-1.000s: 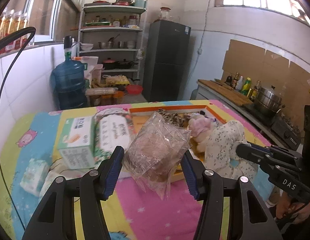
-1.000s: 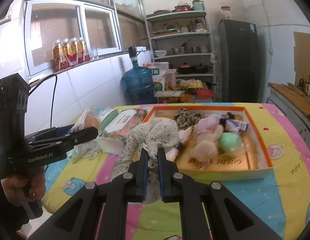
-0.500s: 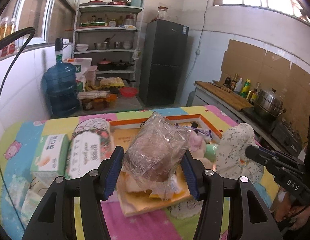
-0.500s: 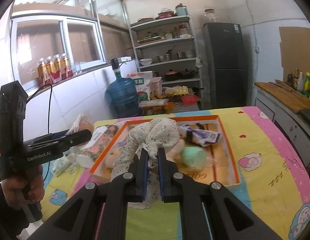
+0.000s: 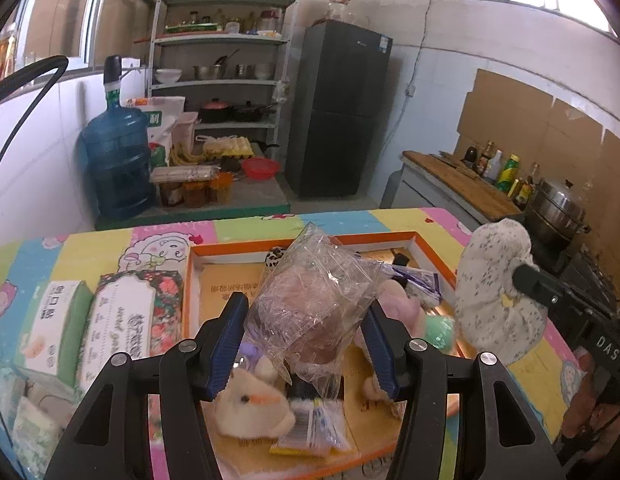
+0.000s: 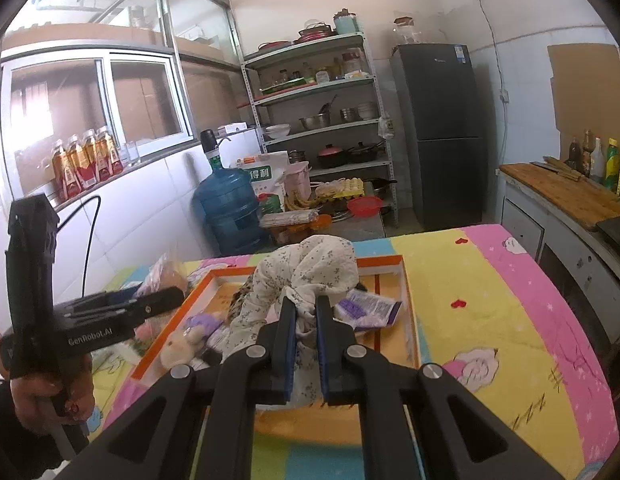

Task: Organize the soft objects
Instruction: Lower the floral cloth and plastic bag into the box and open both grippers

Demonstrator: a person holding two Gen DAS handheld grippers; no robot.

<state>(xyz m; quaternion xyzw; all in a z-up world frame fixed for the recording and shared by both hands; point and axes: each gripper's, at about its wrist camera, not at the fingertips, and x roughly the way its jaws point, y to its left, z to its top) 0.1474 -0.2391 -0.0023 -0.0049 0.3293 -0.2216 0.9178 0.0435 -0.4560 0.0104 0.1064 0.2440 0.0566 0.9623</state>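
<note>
My left gripper (image 5: 305, 308) is shut on a crinkled clear plastic bag (image 5: 314, 272) with something brown inside, pressed between the blue pads. It hangs over the orange-rimmed box (image 5: 301, 246), above a cream plush toy (image 5: 249, 404), a pink plush (image 5: 398, 308) and a green soft ball (image 5: 438, 328). My right gripper (image 6: 305, 306) is shut on a white floral cloth bundle (image 6: 314, 264), held over the near part of the same box (image 6: 384, 260). In the left wrist view that bundle (image 5: 494, 280) hangs at the box's right edge. The left gripper (image 6: 165, 296) and its bag (image 6: 161, 276) show at the left in the right wrist view.
Two tissue packs (image 5: 125, 320) (image 5: 53, 328) lie left of the box on the cartoon tablecloth (image 6: 490, 300). A purple packet (image 6: 370, 308) lies in the box. Beyond the table stand a blue water jug (image 5: 113, 160), a metal shelf (image 5: 221, 80) and a dark fridge (image 5: 338, 112). A counter with a steel pot (image 5: 558, 208) is at the right.
Both grippers have carried their loads rightward across the table. The box now lies under them, and the tissue packs have slid to the left of the view. Neither grip has changed.
</note>
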